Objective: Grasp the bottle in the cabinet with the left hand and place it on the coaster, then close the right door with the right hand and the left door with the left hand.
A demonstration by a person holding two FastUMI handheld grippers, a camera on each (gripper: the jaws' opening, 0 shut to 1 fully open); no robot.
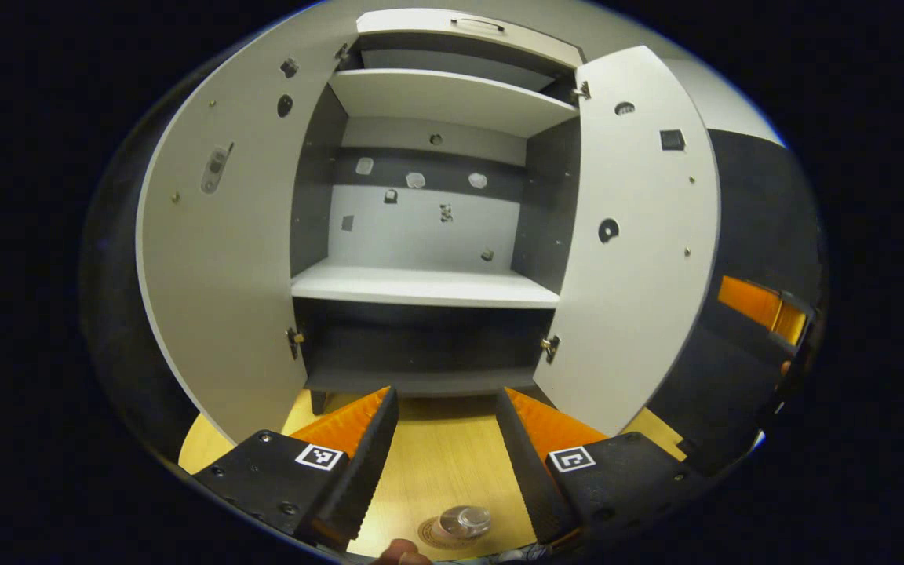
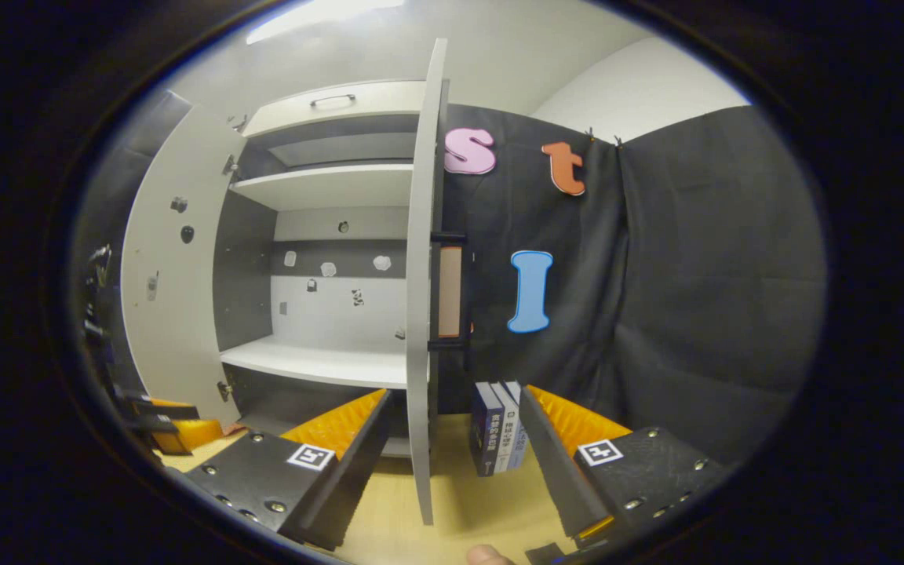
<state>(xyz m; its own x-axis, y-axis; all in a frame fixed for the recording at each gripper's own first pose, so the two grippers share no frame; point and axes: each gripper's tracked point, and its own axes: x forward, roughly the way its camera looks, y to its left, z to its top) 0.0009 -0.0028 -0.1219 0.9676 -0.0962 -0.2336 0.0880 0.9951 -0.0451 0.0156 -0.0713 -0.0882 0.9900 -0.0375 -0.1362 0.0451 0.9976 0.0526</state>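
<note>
In the left gripper view, the cabinet's left door (image 1: 216, 259) stands swung wide open, its pale inner face turned toward the camera. Next to it the cabinet (image 1: 428, 235) shows its open interior: a white upper shelf (image 1: 452, 98), a white middle shelf (image 1: 424, 284) with nothing standing on it, and a dark lower compartment beneath. The right door (image 1: 640, 235) is also open, angled outward. Below, the left gripper (image 1: 446, 428) has its two fingers spread well apart over the wooden counter (image 1: 440, 463), with nothing between them. At the bottom edge, between the fingers and nearer the camera, the bottle (image 1: 464, 519) stands on the round coaster (image 1: 440, 535), seen from above by its clear cap. A fingertip (image 1: 402, 554) of the person shows just left of it. At the far right edge an orange part of the other gripper appears against the dark cloth.

In the right gripper view, the left gripper (image 2: 165, 428) sits at the far left edge, low by the counter. The left door (image 2: 165, 259) is open beside it, then the cabinet interior (image 2: 326, 298). The right door (image 2: 423, 282) is seen edge-on, running down the middle of the view to between the fingers of the right gripper (image 2: 456, 439), which are parted wide and do not touch it. Just right of the door, a few books (image 2: 499, 428) stand upright on the counter (image 2: 468, 502), against the black cloth wall (image 2: 656, 298).
</note>
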